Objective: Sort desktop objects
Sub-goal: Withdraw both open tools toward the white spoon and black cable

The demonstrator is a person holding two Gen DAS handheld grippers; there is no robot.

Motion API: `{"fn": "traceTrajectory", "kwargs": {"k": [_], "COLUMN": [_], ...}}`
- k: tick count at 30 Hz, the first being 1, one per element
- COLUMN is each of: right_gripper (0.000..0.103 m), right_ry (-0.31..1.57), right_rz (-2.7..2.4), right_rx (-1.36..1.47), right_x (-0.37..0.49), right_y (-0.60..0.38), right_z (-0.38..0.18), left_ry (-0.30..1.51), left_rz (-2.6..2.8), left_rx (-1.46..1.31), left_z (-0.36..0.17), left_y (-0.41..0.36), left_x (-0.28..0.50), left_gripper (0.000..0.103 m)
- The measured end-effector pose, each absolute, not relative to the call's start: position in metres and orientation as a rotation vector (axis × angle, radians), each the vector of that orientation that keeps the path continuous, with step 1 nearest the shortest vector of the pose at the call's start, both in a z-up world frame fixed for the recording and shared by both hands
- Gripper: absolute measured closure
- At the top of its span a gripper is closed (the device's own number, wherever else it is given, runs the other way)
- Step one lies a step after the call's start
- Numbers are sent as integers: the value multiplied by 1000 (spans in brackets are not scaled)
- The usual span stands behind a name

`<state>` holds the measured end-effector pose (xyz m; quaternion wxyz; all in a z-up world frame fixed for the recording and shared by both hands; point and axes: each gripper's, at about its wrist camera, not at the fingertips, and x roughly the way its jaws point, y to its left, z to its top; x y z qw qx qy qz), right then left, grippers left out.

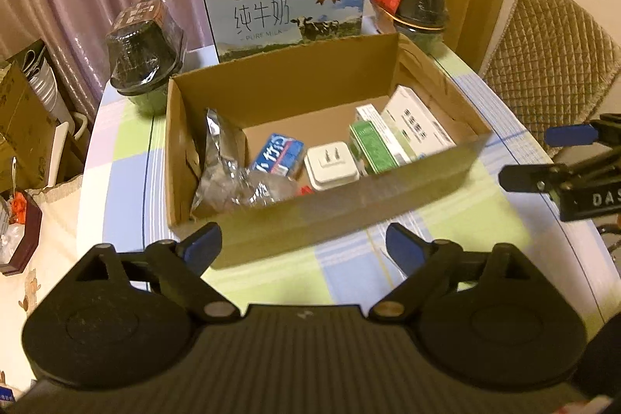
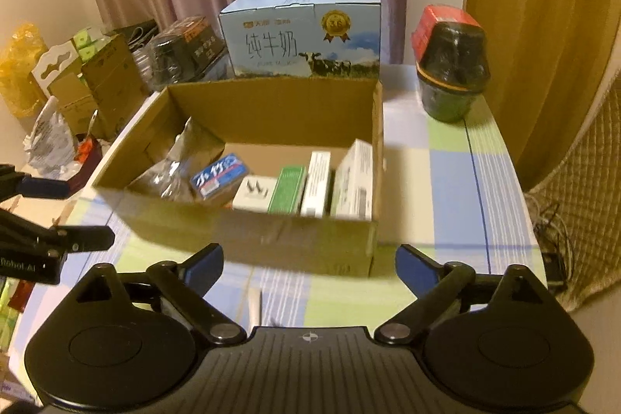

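Note:
An open cardboard box (image 1: 295, 224) (image 2: 271, 235) sits on the checked tablecloth in both views. Inside lie a crumpled clear plastic bag (image 1: 221, 169) (image 2: 174, 173), a blue tissue pack (image 1: 277, 152) (image 2: 219, 175), a white plug adapter (image 1: 330, 161) (image 2: 254, 194), a green carton (image 1: 372, 146) (image 2: 287, 189) and white cartons (image 1: 419, 123) (image 2: 355, 181). My left gripper (image 1: 302, 247) is open and empty just before the box's near wall. My right gripper (image 2: 310, 258) is open and empty at the same wall, and it also shows at the right edge of the left wrist view (image 1: 543, 158).
A blue milk carton case (image 1: 285, 6) (image 2: 302, 33) stands behind the box. Black wrapped jars stand at the back left (image 1: 145, 49) and back right (image 1: 415, 2) (image 2: 450, 64). A quilted chair (image 1: 551, 64) is to the right. Cardboard boxes (image 2: 104, 80) crowd the left.

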<state>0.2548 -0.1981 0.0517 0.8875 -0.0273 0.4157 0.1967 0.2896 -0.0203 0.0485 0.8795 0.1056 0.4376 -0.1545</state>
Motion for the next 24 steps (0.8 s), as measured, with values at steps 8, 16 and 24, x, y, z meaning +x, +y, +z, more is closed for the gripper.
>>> {"fn": "traceTrajectory", "kwargs": {"k": [8, 16, 24], "right_gripper": [4, 4, 4], "right_ry": [904, 917, 923], "right_rz": [370, 366, 355], "right_rx": [-40, -30, -2], "right_x": [208, 175, 155], "right_y": [-233, -252, -265], "right_z": [43, 39, 35], "left_ry": [914, 954, 959], "left_rz": [-333, -353, -333], "left_rx": [231, 193, 143], "left_z": [43, 23, 9], "left_y": [-25, -35, -48], "left_x": [235, 194, 168], "left_gripper": [3, 1, 1]}}
